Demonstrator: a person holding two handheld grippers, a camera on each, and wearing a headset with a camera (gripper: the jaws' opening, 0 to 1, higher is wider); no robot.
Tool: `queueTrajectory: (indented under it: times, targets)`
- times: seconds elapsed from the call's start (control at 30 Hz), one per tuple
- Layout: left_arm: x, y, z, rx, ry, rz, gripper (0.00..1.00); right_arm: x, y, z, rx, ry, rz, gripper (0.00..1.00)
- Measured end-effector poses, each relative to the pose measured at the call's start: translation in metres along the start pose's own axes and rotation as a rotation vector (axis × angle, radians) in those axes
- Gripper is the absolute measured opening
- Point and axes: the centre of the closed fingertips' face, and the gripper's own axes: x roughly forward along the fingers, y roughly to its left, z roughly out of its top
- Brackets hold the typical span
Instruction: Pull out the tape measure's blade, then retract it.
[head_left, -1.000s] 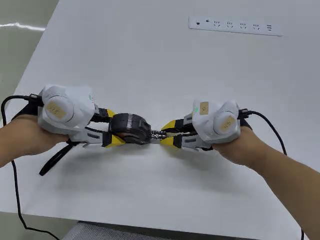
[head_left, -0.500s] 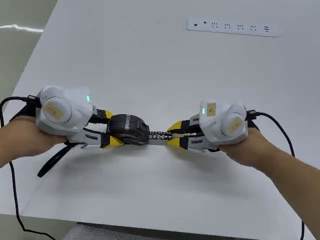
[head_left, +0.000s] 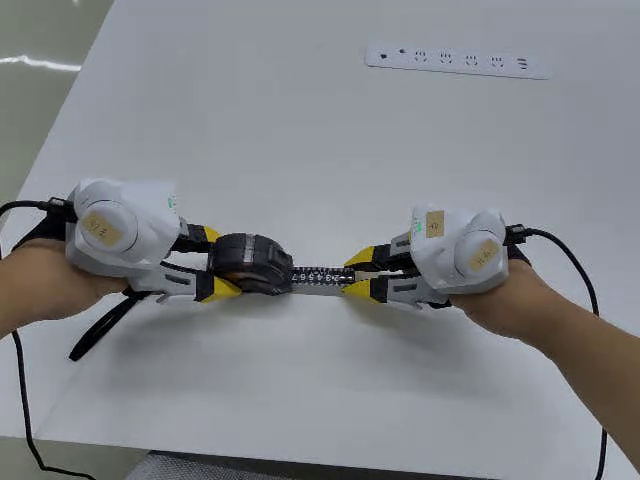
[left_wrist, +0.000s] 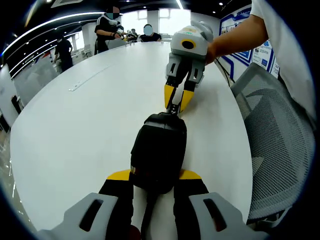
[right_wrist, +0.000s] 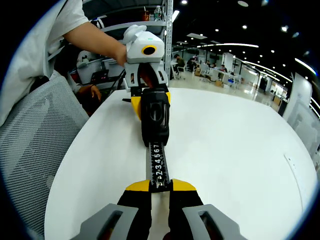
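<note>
The black rubber-cased tape measure (head_left: 256, 263) is clamped in the left claw (head_left: 220, 262), its numbered steel blade (head_left: 320, 274) pinched by the right claw (head_left: 358, 274); whip-back is risked if that pinch is loosened.

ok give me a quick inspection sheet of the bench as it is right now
surface: white table, bare and clean around the work
job's things: black tape case lying on the table; blade out a short way, numbers 1 to 7 showing
clutter: power strip at the far side; black strap below the left gripper
grippers: left gripper shut on the case; right gripper shut on the blade's end
cables: left cable drops over the near edge; right cable runs back past the wrist
surroundings: mesh chair by the table, people far off in an open hall
</note>
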Motion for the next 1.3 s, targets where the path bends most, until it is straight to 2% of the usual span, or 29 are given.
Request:
queueTrajectory:
  times: [0.47, 1.3]
  targets:
    - [0.000, -0.001, 0.000, 0.001, 0.002, 0.000, 0.25, -0.019, -0.003, -0.016, 0.006, 0.027, -0.018, 0.08]
    - [0.001, -0.001, 0.000, 0.005, 0.006, -0.002, 0.25, -0.043, -0.004, -0.038, 0.036, 0.058, -0.044, 0.08]
